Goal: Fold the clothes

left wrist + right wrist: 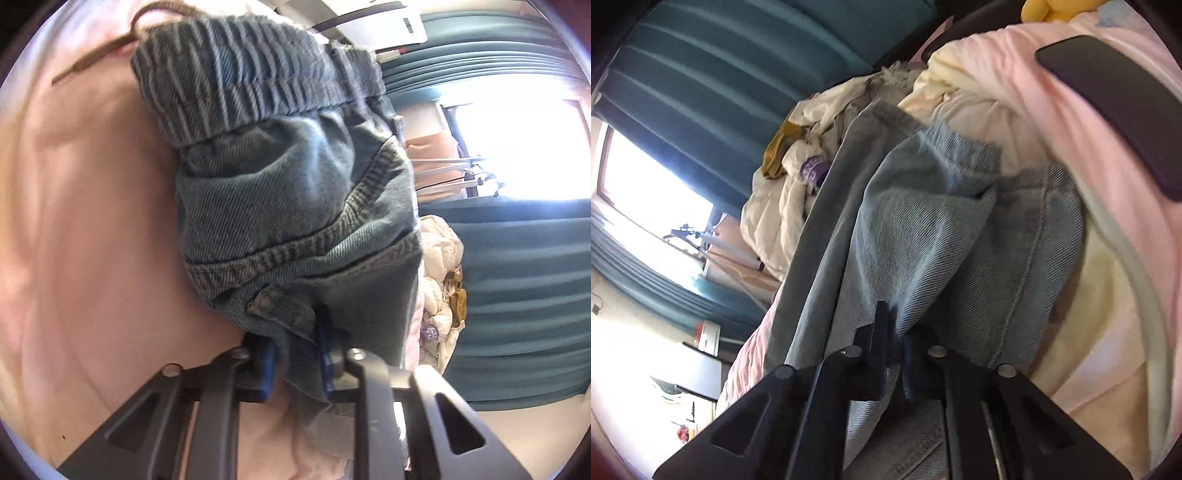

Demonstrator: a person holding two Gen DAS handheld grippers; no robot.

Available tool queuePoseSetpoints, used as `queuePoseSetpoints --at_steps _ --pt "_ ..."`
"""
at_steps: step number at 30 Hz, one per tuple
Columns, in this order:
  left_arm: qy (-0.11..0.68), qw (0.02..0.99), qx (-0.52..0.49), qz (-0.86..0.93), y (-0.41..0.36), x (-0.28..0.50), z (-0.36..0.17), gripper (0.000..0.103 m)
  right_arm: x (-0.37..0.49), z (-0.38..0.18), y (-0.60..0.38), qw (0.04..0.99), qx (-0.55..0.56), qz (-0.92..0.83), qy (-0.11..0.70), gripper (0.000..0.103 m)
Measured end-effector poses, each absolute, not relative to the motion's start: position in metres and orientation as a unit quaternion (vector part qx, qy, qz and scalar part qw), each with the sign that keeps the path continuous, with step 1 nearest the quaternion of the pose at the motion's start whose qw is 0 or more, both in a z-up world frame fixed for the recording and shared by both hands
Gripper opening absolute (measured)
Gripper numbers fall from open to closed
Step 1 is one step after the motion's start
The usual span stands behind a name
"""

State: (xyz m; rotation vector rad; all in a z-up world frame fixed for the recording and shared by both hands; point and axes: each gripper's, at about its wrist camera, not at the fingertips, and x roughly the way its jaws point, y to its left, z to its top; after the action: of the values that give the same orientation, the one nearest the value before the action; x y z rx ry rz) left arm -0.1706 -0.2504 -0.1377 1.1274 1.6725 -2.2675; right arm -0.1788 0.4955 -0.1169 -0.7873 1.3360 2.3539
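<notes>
A pair of blue denim jeans (291, 192) with an elastic ribbed waistband (240, 81) and a brown drawstring (96, 55) hangs over a pink bedsheet (85, 221). My left gripper (295, 354) is shut on the denim near a pocket seam, its blue pads pinching the cloth. In the right wrist view the same jeans (938, 236) run up the frame, and my right gripper (897, 343) is shut on a fold of the denim.
A heap of white and mustard clothes (798, 173) lies on the bed beyond the jeans; it also shows in the left wrist view (441, 273). A black flat object (1115, 114) rests on the pink sheet (1082, 122). Teal curtains (517, 288) and a bright window (646, 192) stand behind.
</notes>
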Motion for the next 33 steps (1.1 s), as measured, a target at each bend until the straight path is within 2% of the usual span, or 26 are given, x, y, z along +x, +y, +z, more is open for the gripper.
queuePoseSetpoints --at_steps 8,12,18,22,23,24,25,29,33 --pt "0.591 0.013 0.328 -0.736 -0.266 -0.168 -0.128 0.011 -0.127 -0.052 0.483 0.164 -0.203 0.861 0.437 0.001" --pt "0.605 0.02 0.345 -0.718 -0.267 -0.172 -0.142 0.011 -0.126 -0.072 0.502 0.167 -0.262 0.838 0.448 0.001" --pt "0.58 0.042 0.357 -0.731 -0.251 -0.183 -0.139 0.011 -0.118 -0.087 0.517 0.171 -0.261 0.82 0.48 0.002" --pt "0.577 0.041 0.361 -0.731 -0.24 -0.183 -0.136 0.011 -0.113 -0.097 0.528 0.174 -0.26 0.807 0.501 0.014" --pt "0.578 0.042 0.361 -0.73 -0.239 -0.186 -0.138 0.011 -0.112 -0.099 0.53 0.175 -0.26 0.803 0.507 0.019" --pt "0.573 0.046 0.361 -0.734 -0.237 -0.188 -0.135 0.011 -0.11 -0.102 0.533 0.175 -0.259 0.799 0.513 0.032" --pt "0.567 0.05 0.362 -0.738 -0.235 -0.191 -0.132 0.011 -0.108 -0.107 0.535 0.175 -0.258 0.79 0.527 0.039" --pt "0.52 0.075 0.37 -0.766 -0.217 -0.192 -0.113 0.013 -0.11 -0.127 0.541 0.153 -0.245 0.763 0.578 0.039" --pt "0.464 0.107 0.36 -0.802 -0.199 -0.183 -0.082 0.02 -0.115 -0.131 0.545 0.132 -0.252 0.771 0.569 0.039"
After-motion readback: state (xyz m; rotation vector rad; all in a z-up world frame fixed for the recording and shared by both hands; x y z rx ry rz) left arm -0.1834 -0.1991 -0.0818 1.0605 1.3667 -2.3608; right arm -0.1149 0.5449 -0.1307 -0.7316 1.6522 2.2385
